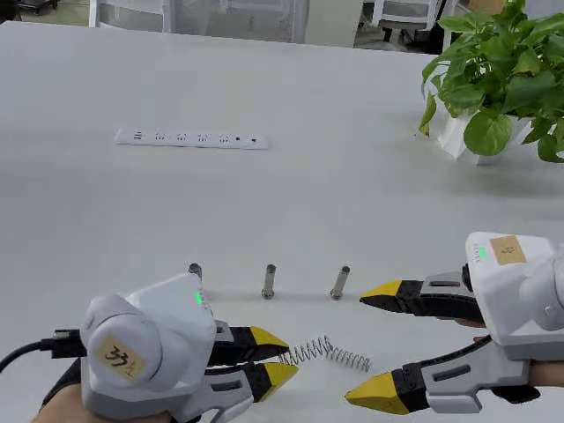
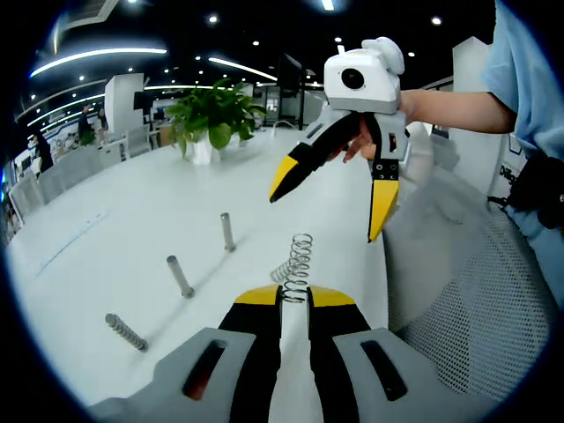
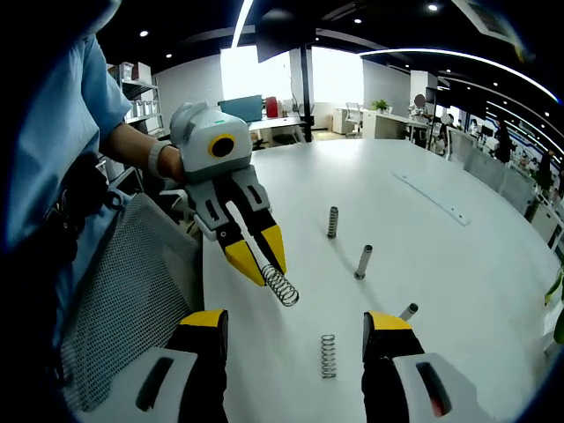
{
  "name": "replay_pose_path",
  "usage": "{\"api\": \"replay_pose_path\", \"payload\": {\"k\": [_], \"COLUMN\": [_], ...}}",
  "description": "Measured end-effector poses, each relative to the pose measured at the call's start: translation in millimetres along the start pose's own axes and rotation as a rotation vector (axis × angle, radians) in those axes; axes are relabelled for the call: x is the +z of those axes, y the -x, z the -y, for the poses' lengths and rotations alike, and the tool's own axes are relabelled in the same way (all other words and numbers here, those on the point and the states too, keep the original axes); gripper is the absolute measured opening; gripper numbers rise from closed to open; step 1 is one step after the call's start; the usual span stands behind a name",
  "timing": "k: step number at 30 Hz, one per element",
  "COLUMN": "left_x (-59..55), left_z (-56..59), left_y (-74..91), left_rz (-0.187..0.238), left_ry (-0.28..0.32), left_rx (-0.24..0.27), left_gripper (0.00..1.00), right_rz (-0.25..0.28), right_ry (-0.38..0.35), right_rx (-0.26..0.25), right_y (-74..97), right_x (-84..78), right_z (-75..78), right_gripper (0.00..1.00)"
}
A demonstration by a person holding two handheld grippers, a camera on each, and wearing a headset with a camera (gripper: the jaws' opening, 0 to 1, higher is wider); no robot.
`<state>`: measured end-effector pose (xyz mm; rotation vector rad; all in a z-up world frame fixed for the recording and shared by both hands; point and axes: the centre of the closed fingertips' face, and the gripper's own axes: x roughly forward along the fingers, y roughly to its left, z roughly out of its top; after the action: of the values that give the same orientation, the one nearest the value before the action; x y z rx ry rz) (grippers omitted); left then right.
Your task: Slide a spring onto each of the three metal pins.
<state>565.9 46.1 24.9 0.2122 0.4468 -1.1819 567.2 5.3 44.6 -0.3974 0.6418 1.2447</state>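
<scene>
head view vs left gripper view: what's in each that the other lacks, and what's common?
Head view, not left gripper view: the left gripper housing's label and black cable. Left gripper view, not head view: mesh chair seat, blue sleeve, and the seated spring on the end pin. Shared: the end pin, two bare pins, potted plant, open right gripper, and the held spring in the left gripper's shut jaws.

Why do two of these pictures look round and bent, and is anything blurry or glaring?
Left gripper view and right gripper view: fisheye lenses curve the table and ceiling light strips. Head view: lines are straight, light is soft and even, faint shadows by the middle pin; the spring in the left tool looks sharp.
</scene>
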Motion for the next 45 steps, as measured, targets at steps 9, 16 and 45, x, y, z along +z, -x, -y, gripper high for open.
{"api": "replay_pose_path", "payload": {"k": [9,16,45], "left_x": [1.9,-0.1,-1.4], "left_z": [8.0,12.8,21.0], "left_y": [1.2,4.9,-1.3], "left_rz": [0.02,0.027,0.026], "left_ry": [-0.016,-0.016,0.005], "left_rx": [-0.029,-0.049,-0.073], "left_gripper": [0.07,0.07,0.07], "right_rz": [-0.025,-0.033,-0.048], "right_ry": [0.052,0.09,0.13], "right_rx": [0.087,0.134,0.181], "right_y": [-6.6,-10.3,-11.6], "right_x": [-1.4,-0.2,5.3], "right_z": [-12.0,-19.4,-30.1], "right_gripper": [0.4,0.22,0.07]}}
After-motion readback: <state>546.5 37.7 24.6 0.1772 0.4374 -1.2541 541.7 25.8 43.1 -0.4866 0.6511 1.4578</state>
